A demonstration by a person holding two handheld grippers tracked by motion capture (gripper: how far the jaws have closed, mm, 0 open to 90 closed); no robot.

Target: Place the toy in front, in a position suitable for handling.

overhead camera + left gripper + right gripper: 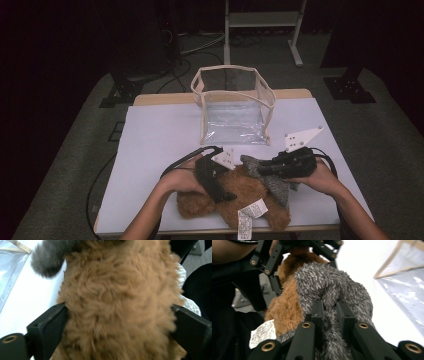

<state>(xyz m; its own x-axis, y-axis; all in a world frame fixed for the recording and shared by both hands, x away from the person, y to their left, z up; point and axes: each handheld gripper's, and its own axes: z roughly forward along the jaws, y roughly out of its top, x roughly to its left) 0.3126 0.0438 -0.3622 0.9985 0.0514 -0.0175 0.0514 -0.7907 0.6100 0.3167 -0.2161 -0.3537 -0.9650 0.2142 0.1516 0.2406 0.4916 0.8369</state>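
- Between the two grippers, at the near edge of the tabletop (150, 140), lies a plush toy (240, 197): shaggy tan-brown fur on the body, with a grey, speckled fuzzy part (272, 180) at its right end.
- A white printed tag (250, 214) hangs from the toy's near side, over the tabletop edge; the right gripper view shows it (262, 333) to the left of that gripper's fingers.
- The toy's long axis runs roughly left to right along the near edge, brown bulk toward the left gripper, grey part toward the right gripper. Which end is the head I cannot tell.
- The left gripper (220, 187) straddles the brown body: in the left gripper view its fingers (47, 327) stand wide apart with the fur (117, 302) filling the space between them and pressing against both, so they grasp the toy's body.
- The right gripper (267, 169) has its fingers (318, 312) drawn close together, pinching a fold of the grey part (332, 290) that bulges up just beyond the fingertips.
- Well beyond both sets of fingers, at the far side of the tabletop, stands a clear bag (235, 107) with cream trim, upright and open at the top, apart from the toy.
- A hand holds each gripper, forearms coming in from the near edge.
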